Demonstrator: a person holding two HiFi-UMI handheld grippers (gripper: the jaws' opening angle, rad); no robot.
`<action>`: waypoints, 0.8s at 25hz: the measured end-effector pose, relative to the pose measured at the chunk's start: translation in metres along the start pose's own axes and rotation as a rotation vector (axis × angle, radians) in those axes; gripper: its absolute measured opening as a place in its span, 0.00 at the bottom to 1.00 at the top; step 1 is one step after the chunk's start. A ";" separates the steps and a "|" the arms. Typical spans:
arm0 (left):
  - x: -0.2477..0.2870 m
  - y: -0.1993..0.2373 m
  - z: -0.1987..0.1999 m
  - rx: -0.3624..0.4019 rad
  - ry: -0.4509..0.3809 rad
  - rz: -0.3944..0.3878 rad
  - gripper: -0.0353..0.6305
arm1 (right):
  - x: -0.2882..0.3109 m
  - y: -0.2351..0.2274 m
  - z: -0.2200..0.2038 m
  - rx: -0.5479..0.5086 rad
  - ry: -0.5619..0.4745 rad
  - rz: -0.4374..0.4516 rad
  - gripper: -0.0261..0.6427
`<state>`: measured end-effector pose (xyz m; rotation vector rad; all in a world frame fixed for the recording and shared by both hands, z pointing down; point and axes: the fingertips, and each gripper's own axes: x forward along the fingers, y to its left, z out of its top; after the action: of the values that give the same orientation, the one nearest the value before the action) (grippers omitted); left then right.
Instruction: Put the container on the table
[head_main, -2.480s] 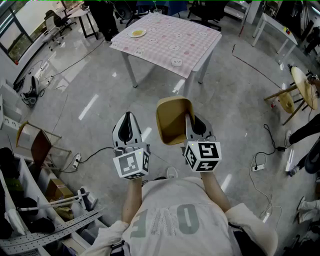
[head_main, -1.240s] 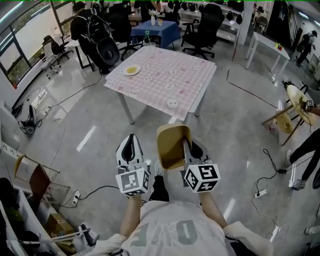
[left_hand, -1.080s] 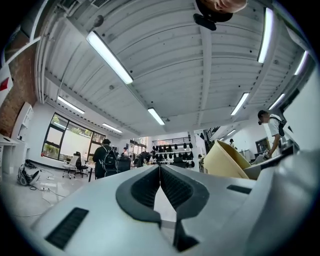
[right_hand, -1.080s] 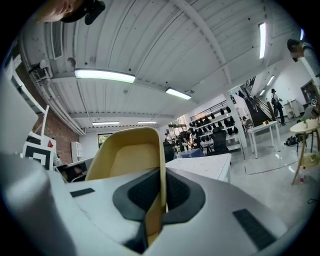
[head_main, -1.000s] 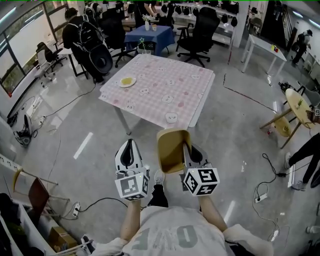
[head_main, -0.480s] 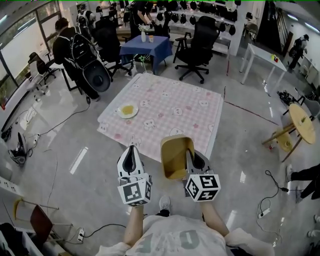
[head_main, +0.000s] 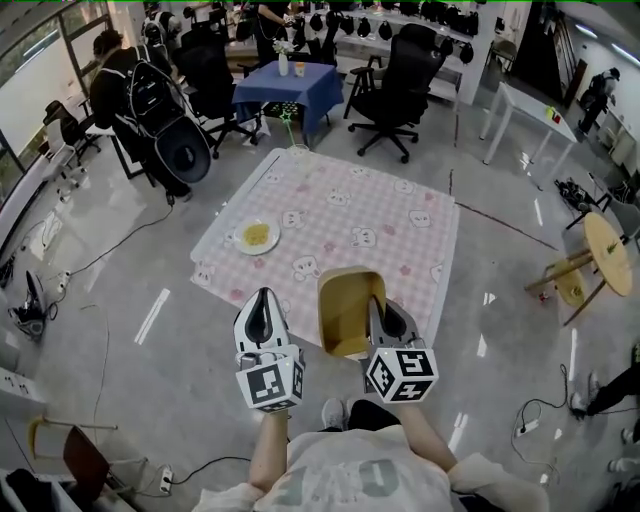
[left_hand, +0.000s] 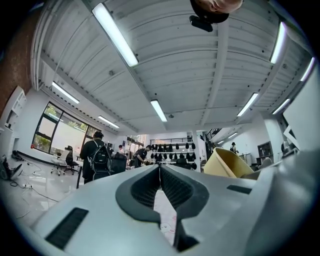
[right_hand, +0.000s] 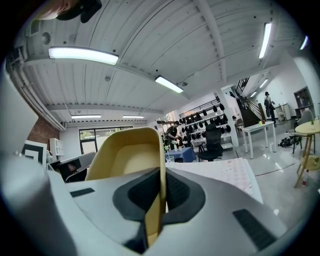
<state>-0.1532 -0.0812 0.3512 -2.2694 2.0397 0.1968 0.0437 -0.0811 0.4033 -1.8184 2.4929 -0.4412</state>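
Person: is standing at the near side of the tabletop, holding both grippers out in front.
Left gripper: is hovering just left of the container and apart from it. Its fingers are pressing together at the tips with nothing between them.
Right gripper: is clamping its fingers on the container's right wall, one finger inside and one outside.
Container: tan and open-topped, it is hanging from the right gripper with its mouth turned up. In the head view it is overlapping the near edge of the tabletop. Whether it is touching the cloth cannot be told.
Tabletop: is carrying a pink checked cloth with small printed figures.
Plate: is sitting on the left part of the tabletop with yellow food on it, well apart from the container.
Blue-clothed table: is standing beyond the far edge of the tabletop.
Office chairs: black, they are standing just right of the blue-clothed table.
Backpack wearer: is standing at the far left, back turned.
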 end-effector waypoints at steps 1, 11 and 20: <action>0.002 0.001 -0.003 -0.001 0.004 0.001 0.10 | 0.004 -0.001 -0.003 0.001 0.006 -0.002 0.09; 0.030 -0.002 -0.002 0.018 -0.016 0.021 0.10 | 0.029 -0.014 0.007 -0.009 -0.018 0.018 0.09; 0.066 -0.014 -0.010 0.050 -0.023 0.000 0.10 | 0.067 -0.040 0.014 0.022 -0.021 0.001 0.09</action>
<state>-0.1324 -0.1461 0.3503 -2.2272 2.0109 0.1699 0.0625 -0.1583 0.4094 -1.8045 2.4649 -0.4446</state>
